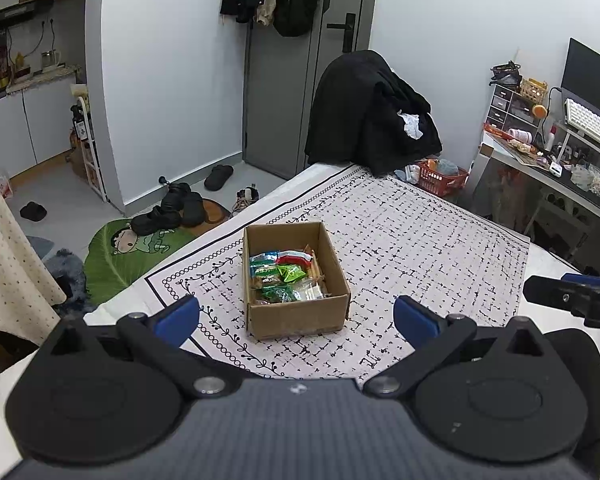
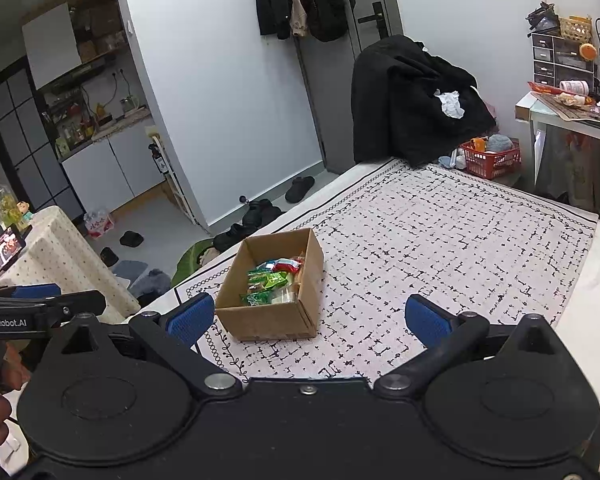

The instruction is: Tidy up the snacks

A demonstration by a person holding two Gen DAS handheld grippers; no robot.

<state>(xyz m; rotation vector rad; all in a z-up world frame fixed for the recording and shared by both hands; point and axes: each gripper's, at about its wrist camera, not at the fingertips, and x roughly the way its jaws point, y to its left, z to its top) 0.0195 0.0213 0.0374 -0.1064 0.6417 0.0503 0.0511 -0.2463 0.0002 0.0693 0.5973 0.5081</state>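
Note:
An open cardboard box (image 1: pixel 300 320) (image 2: pixel 268 322) stands on the patterned cloth and holds several snack packets (image 1: pixel 286 276) (image 2: pixel 274 282) in green, red and clear wrappers. My left gripper (image 1: pixel 296 322) hangs open just in front of the box, blue pads wide apart, nothing between them. My right gripper (image 2: pixel 310 320) is open too, level with the box's near right corner and empty. Each gripper shows at the edge of the other's view: the right gripper (image 1: pixel 572 294) and the left gripper (image 2: pixel 40 304).
The white cloth with black marks (image 1: pixel 420 240) covers a bed-like surface. A chair draped in black clothes (image 1: pixel 372 116) stands beyond its far edge, beside a red basket (image 1: pixel 444 178). A cluttered desk (image 1: pixel 560 160) is at right; shoes (image 1: pixel 176 208) and a green mat lie on the floor left.

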